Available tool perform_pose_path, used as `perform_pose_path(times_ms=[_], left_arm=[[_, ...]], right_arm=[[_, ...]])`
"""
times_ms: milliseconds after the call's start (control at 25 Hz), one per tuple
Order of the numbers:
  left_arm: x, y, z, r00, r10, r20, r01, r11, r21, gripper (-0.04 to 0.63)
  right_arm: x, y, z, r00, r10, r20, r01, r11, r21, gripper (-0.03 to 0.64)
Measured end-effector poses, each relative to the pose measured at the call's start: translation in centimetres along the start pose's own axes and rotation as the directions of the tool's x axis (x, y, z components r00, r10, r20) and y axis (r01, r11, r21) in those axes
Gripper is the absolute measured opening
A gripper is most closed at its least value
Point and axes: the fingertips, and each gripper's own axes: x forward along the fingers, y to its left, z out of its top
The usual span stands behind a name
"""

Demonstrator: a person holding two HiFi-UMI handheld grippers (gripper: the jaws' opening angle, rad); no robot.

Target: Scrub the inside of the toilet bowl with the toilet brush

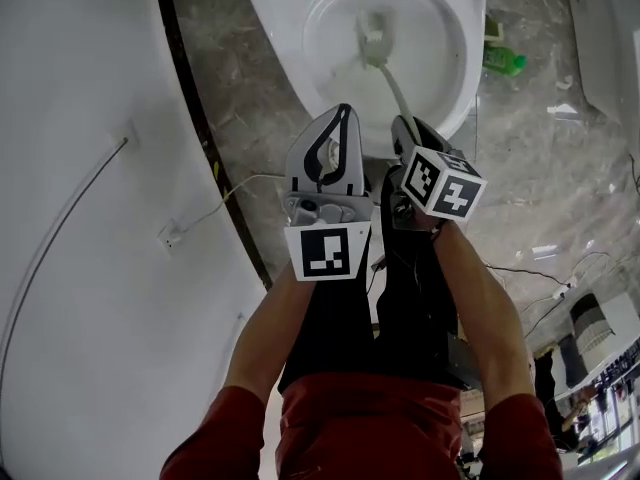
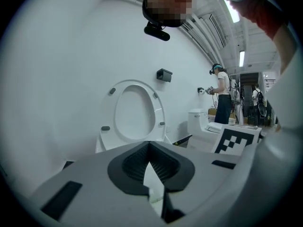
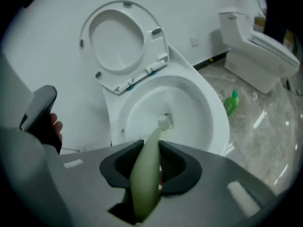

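The white toilet bowl [image 1: 445, 78] is open at the top of the head view, its seat and lid [image 3: 120, 41] raised against the wall. The toilet brush head [image 1: 372, 40] rests on the bowl's inner surface near the middle. Its pale green handle [image 3: 147, 169] runs back into my right gripper [image 3: 150, 148], which is shut on it just over the bowl's front rim [image 1: 405, 128]. My left gripper [image 1: 340, 118] hovers beside it to the left, jaws together with nothing between them [image 2: 149, 146].
A green bottle [image 1: 503, 62] lies on the marble floor right of the bowl [image 3: 231, 103]. A white curved wall [image 1: 90, 218] with a thin cable [image 1: 230, 193] fills the left. A second toilet [image 2: 203, 126] and a standing person [image 2: 221, 96] are further off.
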Motion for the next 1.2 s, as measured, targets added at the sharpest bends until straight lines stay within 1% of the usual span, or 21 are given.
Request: perform_pose_path(times_ms=[80, 120, 160, 240, 320, 400, 480, 520, 600, 640, 720, 960, 1000, 1080, 1120, 1200], left_arm=[[0.1, 0.2, 0.2, 1.000, -0.011, 0.002, 0.011, 1.000, 0.009, 0.005], [0.2, 0.4, 0.4, 1.000, -0.013, 0.004, 0.013, 1.000, 0.013, 0.005], [0.3, 0.6, 0.4, 1.000, -0.013, 0.005, 0.013, 1.000, 0.020, 0.005], [0.5, 1.3, 0.5, 1.000, -0.008, 0.002, 0.008, 1.000, 0.027, 0.005], [0.5, 1.9, 0.5, 1.000, 0.001, -0.003, -0.001, 1.000, 0.024, 0.005], [0.4, 2.4, 0.6, 1.000, 0.003, -0.009, -0.003, 1.000, 0.029, 0.005], [0.4, 3.2, 0.7, 1.000, 0.008, -0.018, -0.008, 0.999, 0.038, 0.005], [0.3, 3.7, 0.7, 1.000, 0.014, -0.024, -0.013, 0.999, 0.040, 0.005], [0.2, 4.7, 0.7, 0.999, 0.028, -0.031, -0.027, 0.999, 0.044, 0.005], [0.1, 5.2, 0.8, 0.999, 0.036, -0.030, -0.035, 0.998, 0.047, 0.005], [0.1, 6.0, 1.0, 0.998, 0.054, -0.025, -0.053, 0.997, 0.053, 0.005], [-0.3, 7.7, 1.0, 0.995, 0.096, -0.028, -0.095, 0.995, 0.043, 0.005], [-0.4, 7.9, 0.9, 0.994, 0.102, -0.029, -0.100, 0.994, 0.043, 0.005], [-0.5, 8.4, 0.9, 0.993, 0.114, -0.030, -0.113, 0.993, 0.042, 0.005], [-0.6, 8.6, 0.9, 0.992, 0.119, -0.030, -0.118, 0.992, 0.042, 0.005], [-0.7, 8.8, 1.0, 0.992, 0.126, -0.029, -0.124, 0.991, 0.042, 0.005]], right_arm=[[0.9, 0.9, -0.1, 1.000, 0.006, 0.003, -0.006, 0.989, 0.147, 0.111], [1.3, 1.3, 0.0, 1.000, 0.018, 0.002, -0.018, 0.974, 0.227, 0.112], [1.7, 1.7, 0.1, 0.999, 0.037, 0.003, -0.037, 0.950, 0.311, 0.112], [2.5, 2.8, 0.4, 0.996, 0.089, 0.016, -0.087, 0.885, 0.457, 0.110], [3.2, 4.5, 0.7, 0.988, 0.149, 0.035, -0.144, 0.820, 0.554, 0.086], [3.7, 6.0, 1.3, 0.980, 0.187, 0.060, -0.184, 0.766, 0.615, 0.068], [4.1, 6.6, 2.0, 0.976, 0.201, 0.087, -0.208, 0.727, 0.654, 0.060], [4.4, 6.8, 2.2, 0.973, 0.209, 0.095, -0.219, 0.716, 0.663, 0.058], [5.0, 7.3, 2.3, 0.963, 0.252, 0.097, -0.252, 0.708, 0.660, 0.051], [5.3, 7.8, 2.3, 0.954, 0.287, 0.092, -0.275, 0.705, 0.654, 0.045], [5.8, 8.6, 2.4, 0.931, 0.355, 0.086, -0.321, 0.685, 0.654, 0.030], [5.8, 10.8, 4.0, 0.865, 0.487, 0.122, -0.432, 0.597, 0.676, 0.011], [5.8, 11.3, 4.3, 0.856, 0.502, 0.121, -0.442, 0.592, 0.674, 0.009], [5.7, 12.2, 4.7, 0.855, 0.509, 0.104, -0.436, 0.595, 0.675, 0.009], [5.7, 12.6, 4.9, 0.852, 0.515, 0.099, -0.436, 0.591, 0.678, 0.008], [5.9, 13.6, 5.5, 0.826, 0.551, 0.117, -0.472, 0.564, 0.678, 0.006]])
